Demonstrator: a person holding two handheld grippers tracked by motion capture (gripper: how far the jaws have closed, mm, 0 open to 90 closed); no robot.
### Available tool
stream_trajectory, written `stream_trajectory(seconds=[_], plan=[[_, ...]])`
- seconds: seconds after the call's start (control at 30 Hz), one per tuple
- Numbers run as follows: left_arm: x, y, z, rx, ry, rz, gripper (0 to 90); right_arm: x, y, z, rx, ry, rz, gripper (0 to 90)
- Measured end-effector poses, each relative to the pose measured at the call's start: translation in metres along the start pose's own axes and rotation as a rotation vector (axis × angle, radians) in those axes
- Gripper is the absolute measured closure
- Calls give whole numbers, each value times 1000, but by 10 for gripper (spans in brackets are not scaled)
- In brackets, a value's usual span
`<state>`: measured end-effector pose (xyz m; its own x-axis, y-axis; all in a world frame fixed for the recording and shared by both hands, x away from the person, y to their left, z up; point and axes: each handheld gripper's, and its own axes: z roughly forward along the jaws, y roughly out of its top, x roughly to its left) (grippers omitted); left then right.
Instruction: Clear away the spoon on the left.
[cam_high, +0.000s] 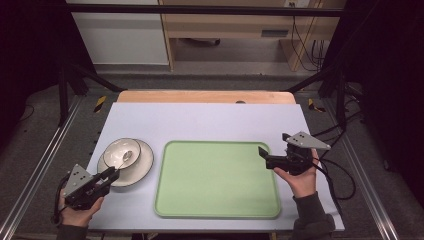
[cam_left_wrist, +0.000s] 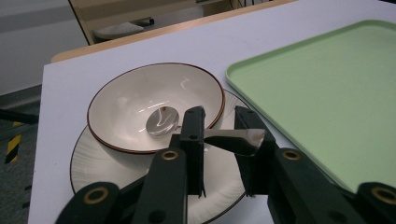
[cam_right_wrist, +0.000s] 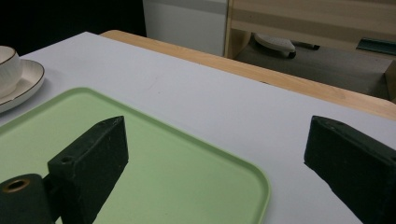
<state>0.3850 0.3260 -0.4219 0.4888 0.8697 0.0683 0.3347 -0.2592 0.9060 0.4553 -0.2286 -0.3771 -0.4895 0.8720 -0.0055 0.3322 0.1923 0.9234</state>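
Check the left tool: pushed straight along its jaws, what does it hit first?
The left tool already straddles the spoon handle, so that comes first. Beyond it, probably the near rim of the bowl on the plate, though depth is unclear.

No legible text, labels, brand marks or nos. in any view. Green tray (cam_high: 217, 180), bowl (cam_high: 121, 152) and plate (cam_high: 142, 167) left of tray are unmarked. Grey plates on the grippers show holes only, no lettering. Pale label on furniture beyond tray: too small to read.
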Motion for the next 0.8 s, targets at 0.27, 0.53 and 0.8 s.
stream_trajectory(seconds=[0.27,0.53,0.8], plan=[[1,0,-2,-4,23,-13,789,0,0,1,4,2,-1,65],[4,0,-4,-10,44,-34,855,0,0,1,7,4,0,65],[6,0,-6,-15,59,-68,882,0,0,1,9,5,-1,64]])
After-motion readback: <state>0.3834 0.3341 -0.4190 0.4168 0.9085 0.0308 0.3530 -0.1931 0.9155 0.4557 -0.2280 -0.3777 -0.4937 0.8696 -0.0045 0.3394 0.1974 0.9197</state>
